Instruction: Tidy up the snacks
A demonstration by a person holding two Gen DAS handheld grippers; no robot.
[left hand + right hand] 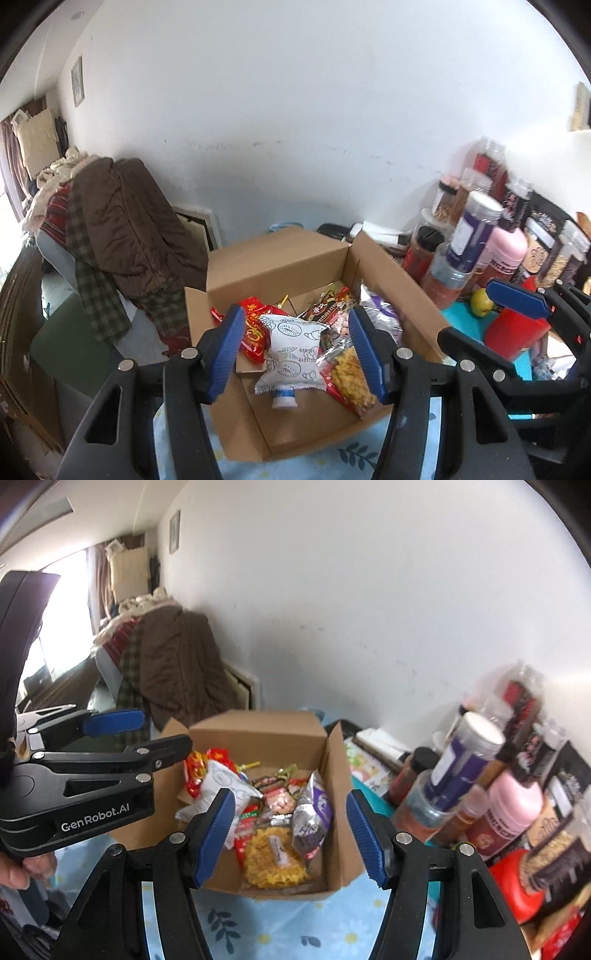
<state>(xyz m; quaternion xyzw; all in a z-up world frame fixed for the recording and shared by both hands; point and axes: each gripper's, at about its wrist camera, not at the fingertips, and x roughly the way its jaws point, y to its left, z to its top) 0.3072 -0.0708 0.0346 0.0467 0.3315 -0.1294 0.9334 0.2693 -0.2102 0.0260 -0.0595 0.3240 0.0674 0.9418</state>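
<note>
An open cardboard box [280, 258] sits on a blue floral tablecloth and holds several snack packets. Among them are a white pouch with a blue cap [291, 354], a red packet [255, 328] and a yellow crisps packet [351, 373]. My left gripper [297, 354] is open and empty above the box's near side. My right gripper [291, 834] is open and empty above the box [258, 734], over the yellow crisps packet [275, 860] and a silver-purple packet [312, 812]. The right gripper also shows in the left wrist view [517, 299], and the left gripper in the right wrist view [114, 720].
Jars, bottles and bags crowd the right side, among them a purple-labelled canister [472, 232], a pink bottle [506, 254], a red container [513, 332] and a lemon [482, 301]. A brown coat [136, 229] hangs over a chair on the left. A white wall stands behind.
</note>
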